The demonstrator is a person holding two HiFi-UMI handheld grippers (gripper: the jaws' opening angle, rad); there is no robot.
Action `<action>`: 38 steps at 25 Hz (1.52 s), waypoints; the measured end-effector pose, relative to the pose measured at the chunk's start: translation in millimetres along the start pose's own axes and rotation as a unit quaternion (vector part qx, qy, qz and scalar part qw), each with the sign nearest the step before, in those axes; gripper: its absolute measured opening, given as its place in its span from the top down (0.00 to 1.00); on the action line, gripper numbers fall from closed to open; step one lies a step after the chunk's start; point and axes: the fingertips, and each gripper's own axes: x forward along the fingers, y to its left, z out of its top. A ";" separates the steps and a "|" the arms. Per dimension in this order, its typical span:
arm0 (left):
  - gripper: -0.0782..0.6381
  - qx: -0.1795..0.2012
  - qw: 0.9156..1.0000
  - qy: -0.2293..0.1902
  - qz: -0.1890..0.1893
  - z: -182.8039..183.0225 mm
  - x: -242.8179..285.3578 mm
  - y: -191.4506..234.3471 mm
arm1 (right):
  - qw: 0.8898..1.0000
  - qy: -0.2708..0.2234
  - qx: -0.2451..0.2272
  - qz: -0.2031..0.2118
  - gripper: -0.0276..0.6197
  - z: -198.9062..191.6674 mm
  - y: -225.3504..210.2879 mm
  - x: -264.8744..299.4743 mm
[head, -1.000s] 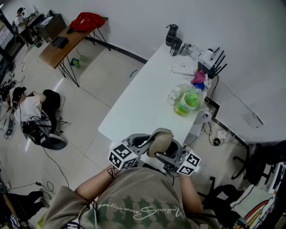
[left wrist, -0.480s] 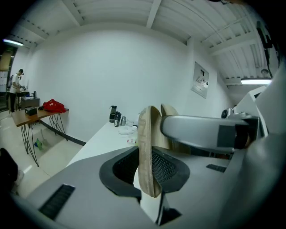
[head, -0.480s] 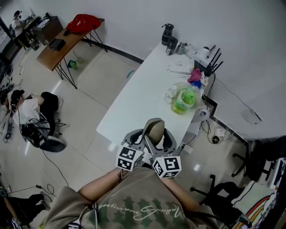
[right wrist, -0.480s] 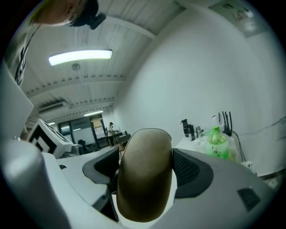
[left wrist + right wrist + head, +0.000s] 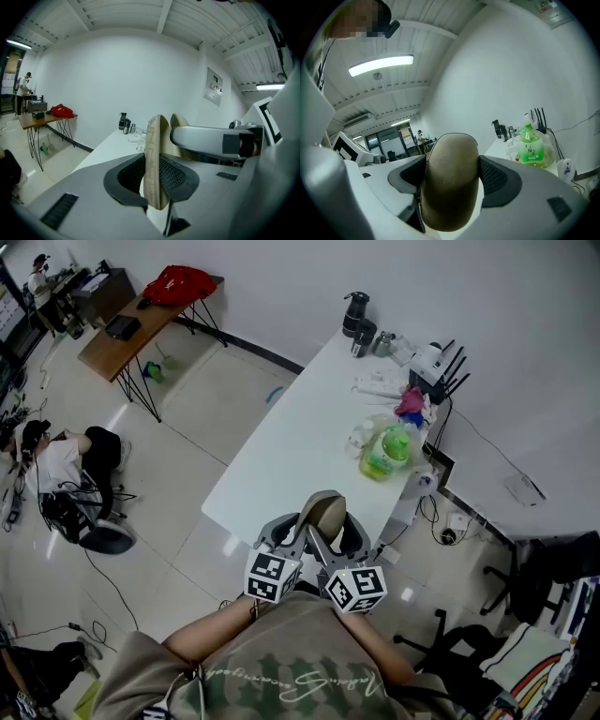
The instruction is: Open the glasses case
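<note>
Glasses case [image 5: 323, 514] upright, clamped in near-level left gripper [image 5: 153, 174] and just-tightened right gripper [image 5: 452, 180], side by side.

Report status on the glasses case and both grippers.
Left gripper shut on glasses case, thin edge. Right gripper shut across its broad side. Case off the table, looks partly open. Nothing blocking.

A long white counter [image 5: 281, 456] carries a black lidded flask [image 5: 354, 311], a white router with black antennas [image 5: 433, 360] and a pink bundle [image 5: 415, 401] at its far end. Nearer stands a green plastic bottle [image 5: 388, 452]. Well apart, a brown wooden counter [image 5: 122, 343] holds a red bag [image 5: 184, 283]. A person [image 5: 66, 465] sits on the tiled floor [image 5: 187, 427].
</note>
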 end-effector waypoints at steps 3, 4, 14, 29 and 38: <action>0.81 -0.023 1.000 -0.009 0.006 1.4 -4.8 3.7 | 1.000 0.003 0.011 0.017 0.40 -1.8 4.9 -3.3; 0.81 -0.023 1.000 -0.009 0.009 0.3 -5.8 5.5 | 1.000 0.008 0.014 0.020 0.40 -4.6 5.5 -4.4; 0.78 -0.063 0.997 -0.023 0.030 3.4 -14.2 19.1 | 0.998 0.015 -0.064 -0.012 0.49 -2.8 10.0 -14.4; 0.77 -0.050 0.998 -0.033 0.010 11.4 -16.5 10.8 | 0.996 0.032 -0.066 -0.058 0.67 -11.2 -23.6 -15.2; 0.77 -0.052 0.997 -0.016 -0.056 4.0 -16.2 6.4 | 0.999 0.039 0.001 -0.035 0.80 -26.3 -48.9 -21.6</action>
